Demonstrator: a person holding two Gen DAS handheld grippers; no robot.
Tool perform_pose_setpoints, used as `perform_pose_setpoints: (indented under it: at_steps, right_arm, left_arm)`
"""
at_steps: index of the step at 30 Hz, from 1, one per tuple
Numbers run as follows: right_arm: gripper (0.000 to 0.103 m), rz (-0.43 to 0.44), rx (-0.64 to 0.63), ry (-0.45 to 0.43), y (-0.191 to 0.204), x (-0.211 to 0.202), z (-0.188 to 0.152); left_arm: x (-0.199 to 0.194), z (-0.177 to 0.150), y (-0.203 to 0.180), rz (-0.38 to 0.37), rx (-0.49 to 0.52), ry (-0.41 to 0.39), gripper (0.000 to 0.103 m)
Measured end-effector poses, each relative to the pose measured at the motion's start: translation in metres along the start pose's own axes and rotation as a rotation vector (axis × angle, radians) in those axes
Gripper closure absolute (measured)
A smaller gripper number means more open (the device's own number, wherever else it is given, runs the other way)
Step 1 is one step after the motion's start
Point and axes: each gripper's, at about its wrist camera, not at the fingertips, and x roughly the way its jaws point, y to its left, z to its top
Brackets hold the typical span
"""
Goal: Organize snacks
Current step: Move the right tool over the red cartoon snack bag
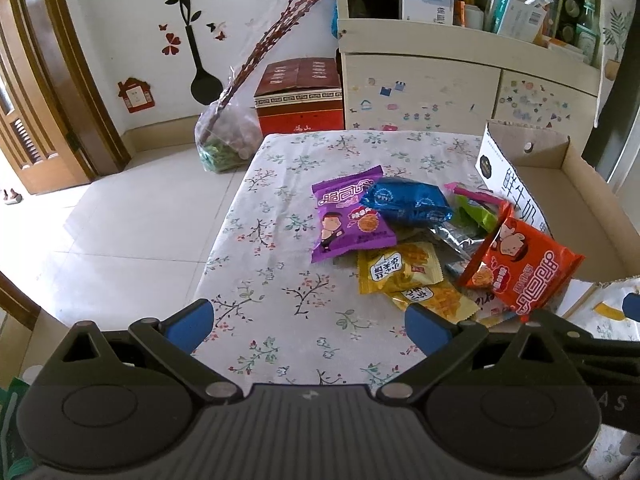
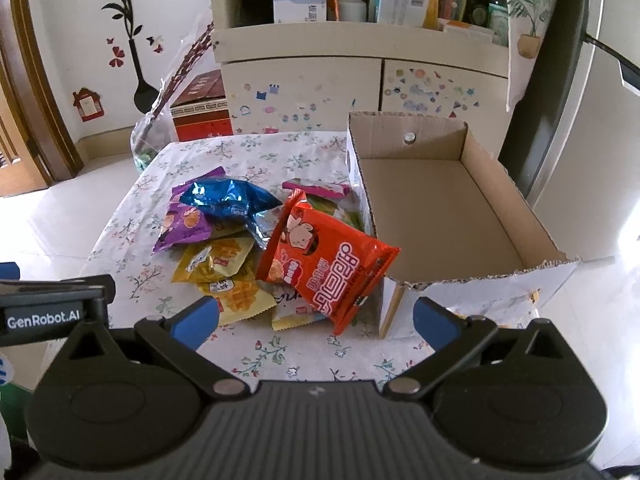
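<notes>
Right wrist view: right gripper (image 2: 314,322) spread wide, holding nothing.
Left gripper (image 1: 308,326): also spread, nothing between its fingers.
Snacks: heap of packets ahead of both tools; red packet (image 2: 326,266) leans on the box (image 2: 472,276) wall, purple packet (image 1: 350,216) on the far left.
Box edge: near rim looks torn, perhaps.
Open room: bare tablecloth (image 1: 280,300) just ahead of the left tool.
</notes>
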Motion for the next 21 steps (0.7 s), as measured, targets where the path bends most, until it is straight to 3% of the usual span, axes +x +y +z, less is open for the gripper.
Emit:
perform_pose_setpoints:
  at_steps: [21]
  right_arm:
    - [0.000,-0.026,0.018,-0.015,-0.0033,0.0017,0.0004]
  left_arm:
    - [0.0002,-0.0027,-0.0046,-0.002,0.015,0.008,0.000]
